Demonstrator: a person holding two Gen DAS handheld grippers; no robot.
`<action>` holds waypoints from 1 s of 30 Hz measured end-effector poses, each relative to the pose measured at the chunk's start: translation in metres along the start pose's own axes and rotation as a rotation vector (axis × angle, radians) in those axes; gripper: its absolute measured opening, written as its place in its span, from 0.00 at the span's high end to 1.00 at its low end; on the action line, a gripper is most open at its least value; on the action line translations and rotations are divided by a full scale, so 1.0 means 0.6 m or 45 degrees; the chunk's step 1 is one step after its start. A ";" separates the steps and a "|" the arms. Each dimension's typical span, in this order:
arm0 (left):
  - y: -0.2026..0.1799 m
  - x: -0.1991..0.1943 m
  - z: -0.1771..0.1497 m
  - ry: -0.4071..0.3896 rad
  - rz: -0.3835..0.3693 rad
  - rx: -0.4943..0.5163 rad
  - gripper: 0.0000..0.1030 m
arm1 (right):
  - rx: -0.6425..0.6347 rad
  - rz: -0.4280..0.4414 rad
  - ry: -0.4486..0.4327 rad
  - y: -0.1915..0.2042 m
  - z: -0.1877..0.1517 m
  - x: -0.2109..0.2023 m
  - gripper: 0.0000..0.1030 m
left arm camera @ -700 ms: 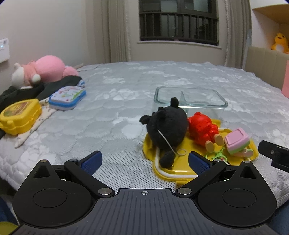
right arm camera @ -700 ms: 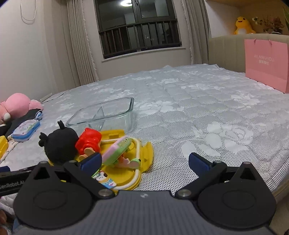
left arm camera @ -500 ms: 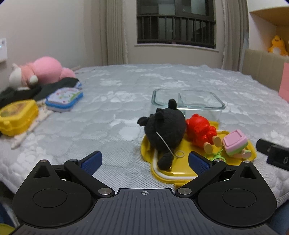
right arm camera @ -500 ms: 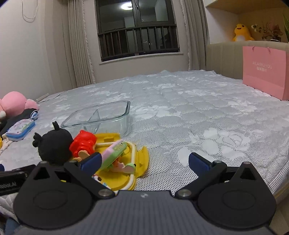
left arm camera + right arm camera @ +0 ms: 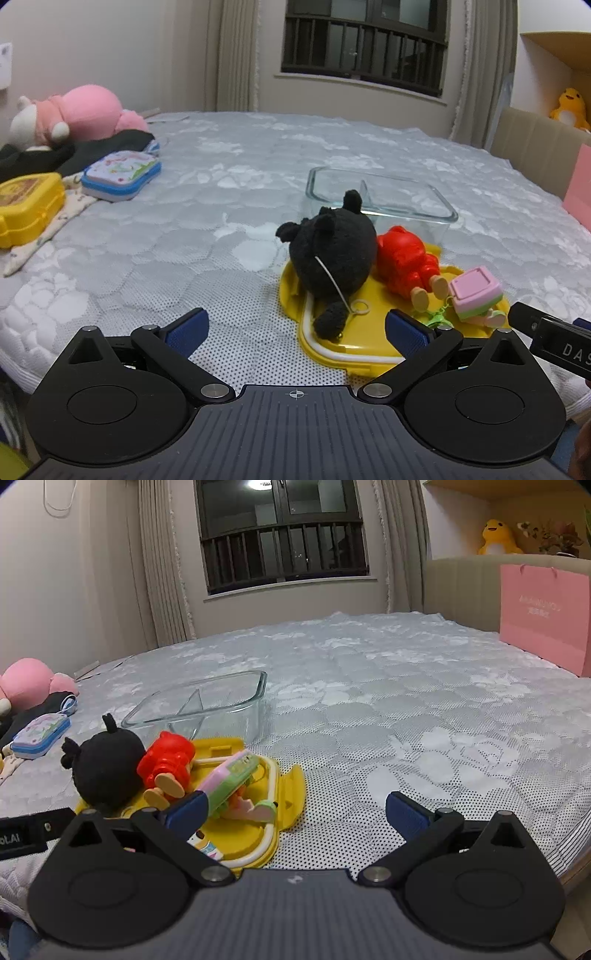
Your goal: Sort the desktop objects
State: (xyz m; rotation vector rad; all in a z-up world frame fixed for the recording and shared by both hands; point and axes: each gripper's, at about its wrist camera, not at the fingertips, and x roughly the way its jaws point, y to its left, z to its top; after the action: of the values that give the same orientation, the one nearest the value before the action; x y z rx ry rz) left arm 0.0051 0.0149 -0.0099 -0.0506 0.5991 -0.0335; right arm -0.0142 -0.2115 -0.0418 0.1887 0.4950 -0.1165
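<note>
Over the last half-second very little had changed: both views had slid a little across the bed (image 5: 229, 206), the toys had kept their places, and neither claw had touched anything. By that showing the sorting had not begun, and the pile was still waiting.

The glass container (image 5: 380, 195), clear, rectangular and split by a divider, stood empty on the bed and serves here as the landmark. Directly in front of it, touching or nearly so, lay the yellow lid (image 5: 354, 343), carrying all the toys. The black plush (image 5: 332, 254), round and fuzzy with small ears and a thin white loop of cord, sat on the lid's left part, nearest the container's front-left corner. The red figure (image 5: 406, 258), glossy plastic with tan feet, leaned against it just in front of the container. The pink and green toy (image 5: 474, 291) lay furthest to the front and right.

The left claw (image 5: 295, 328) stood wide and empty short of the lid; the right claw (image 5: 295, 808) was equally wide and empty.
</note>
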 end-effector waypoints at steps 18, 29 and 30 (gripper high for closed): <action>-0.001 0.009 -0.002 0.007 -0.017 0.020 0.00 | -0.029 0.019 0.002 0.002 0.002 -0.006 0.00; 0.001 0.012 -0.009 0.030 -0.031 0.002 0.00 | -0.026 0.019 0.006 0.004 0.000 -0.006 0.00; 0.001 0.013 -0.009 0.033 -0.032 0.000 0.00 | -0.026 0.019 0.007 0.004 -0.001 -0.006 0.00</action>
State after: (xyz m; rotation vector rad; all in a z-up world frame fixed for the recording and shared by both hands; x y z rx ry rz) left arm 0.0083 0.0148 -0.0189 -0.0582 0.6248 -0.0588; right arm -0.0174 -0.2090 -0.0401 0.1727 0.5002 -0.0960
